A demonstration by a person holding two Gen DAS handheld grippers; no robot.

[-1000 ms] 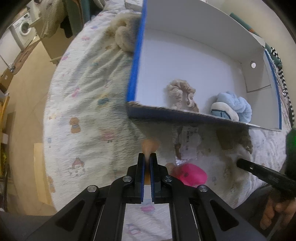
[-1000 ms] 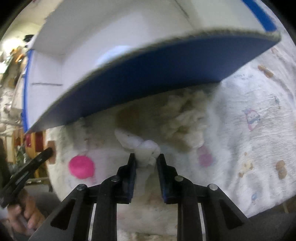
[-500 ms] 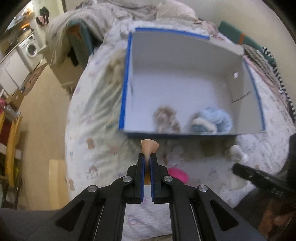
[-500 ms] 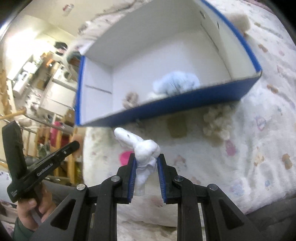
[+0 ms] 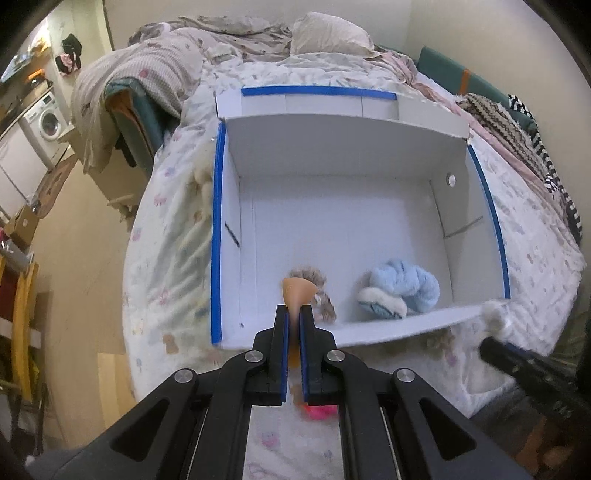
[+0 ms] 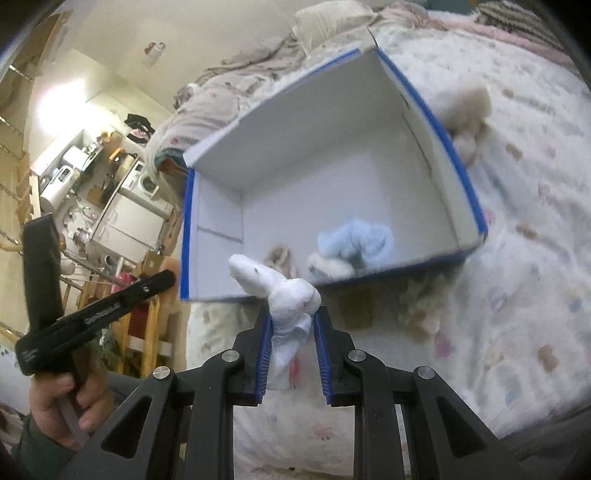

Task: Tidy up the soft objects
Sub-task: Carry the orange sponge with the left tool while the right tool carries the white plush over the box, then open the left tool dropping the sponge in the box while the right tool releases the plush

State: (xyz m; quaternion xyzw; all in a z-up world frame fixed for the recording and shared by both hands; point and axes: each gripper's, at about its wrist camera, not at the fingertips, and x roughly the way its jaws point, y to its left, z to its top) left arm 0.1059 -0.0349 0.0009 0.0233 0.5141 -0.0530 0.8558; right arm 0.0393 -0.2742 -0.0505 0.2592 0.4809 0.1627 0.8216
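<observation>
Moved: both hand-held grippers rising above box (image 5: pixel 218 236) rim.
Left hand-held gripper (image 5: pixel 294 314): pinching peach piece (image 5: pixel 297 291).
Right hand-held gripper (image 6: pixel 293 325): squeezing white plush (image 6: pixel 284 291); soft, light, likely best gripped mid-body.

A bed (image 5: pixel 166 206) under a pale printed quilt carries a white, blue-edged box (image 5: pixel 218 240) at its middle. Crumpled blankets (image 5: pixel 229 40) and a pillow (image 5: pixel 328 33) lie at the far end, a pink object (image 5: pixel 323 411) near the front edge.

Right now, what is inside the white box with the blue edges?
Inside the box lie a light blue plush item and a beige scrunchie, partly covered by the peach piece in the left gripper. The near wall hides the floor strip behind it.
</observation>
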